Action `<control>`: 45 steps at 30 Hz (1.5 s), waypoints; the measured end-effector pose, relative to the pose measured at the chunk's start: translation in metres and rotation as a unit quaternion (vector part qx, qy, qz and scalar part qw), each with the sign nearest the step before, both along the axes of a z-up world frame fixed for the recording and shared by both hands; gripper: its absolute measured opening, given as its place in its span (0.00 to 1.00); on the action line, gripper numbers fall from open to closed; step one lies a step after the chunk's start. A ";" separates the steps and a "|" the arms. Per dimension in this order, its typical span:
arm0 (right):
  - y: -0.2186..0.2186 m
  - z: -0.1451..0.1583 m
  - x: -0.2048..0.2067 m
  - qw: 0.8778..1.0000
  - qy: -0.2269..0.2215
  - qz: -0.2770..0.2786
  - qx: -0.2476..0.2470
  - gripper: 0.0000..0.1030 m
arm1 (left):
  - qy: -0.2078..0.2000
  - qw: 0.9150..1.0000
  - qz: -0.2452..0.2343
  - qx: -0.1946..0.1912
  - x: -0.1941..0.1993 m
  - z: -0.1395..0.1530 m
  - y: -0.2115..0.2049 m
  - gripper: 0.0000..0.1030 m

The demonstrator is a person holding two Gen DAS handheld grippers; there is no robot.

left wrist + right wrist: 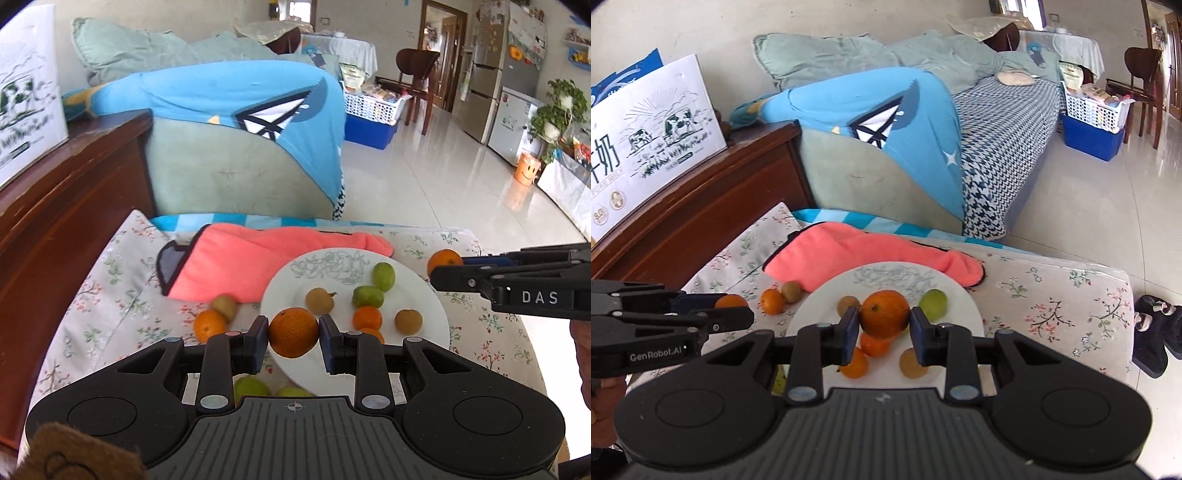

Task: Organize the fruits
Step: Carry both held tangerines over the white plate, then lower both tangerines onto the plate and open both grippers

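1. Oranges, one in each gripper: the left gripper (294, 332) has its fingers clamped on an orange (293, 333), and the right gripper (884, 325) grips a second orange (884, 314) the same way, pads pressing on both sides of the fruit.
2. Both held fruits hang above the white plate (436, 314), which sits on a flower-print cushion (110, 280) beside a pink cloth (236, 266).
3. On the plate already lie two green fruits (383, 276), two brown ones (320, 301) and small oranges (367, 318). Off the plate, a loose orange (209, 325) and a brown fruit (224, 306) rest touching each other on the cushion, and two green fruits (251, 387) show just under the left gripper.
4. Risk, as I judge it: round, smooth fruit held only at two points could slip or roll out if either hand tilts.
5. Dropping from a height could knock fruit about on the plate, or bounce it onto the cushion and off to the floor.
6. The two grippers are near each other; lowering both together could make them clash over the plate.
7. The plate's near edge overhangs soft padding, so weight there might tip it.
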State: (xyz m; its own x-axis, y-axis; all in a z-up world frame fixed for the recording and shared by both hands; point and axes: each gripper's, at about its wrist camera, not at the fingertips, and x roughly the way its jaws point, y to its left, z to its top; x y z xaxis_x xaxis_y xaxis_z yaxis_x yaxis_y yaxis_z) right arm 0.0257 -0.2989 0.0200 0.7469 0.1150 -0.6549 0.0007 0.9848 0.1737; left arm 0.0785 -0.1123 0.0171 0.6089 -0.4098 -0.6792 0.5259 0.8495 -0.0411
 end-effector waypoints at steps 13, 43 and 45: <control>-0.018 -0.027 0.017 0.998 0.034 -0.030 0.034 0.29 | 0.031 0.999 0.016 0.018 0.022 -0.025 -0.025 0.26; -0.028 -0.038 0.032 0.994 0.045 -0.046 0.091 0.32 | 0.064 0.996 0.055 -0.018 0.041 -0.014 -0.008 0.32; -0.024 -0.037 0.030 0.995 0.045 -0.037 0.087 0.32 | 0.062 0.996 0.057 -0.020 0.040 -0.011 -0.001 0.32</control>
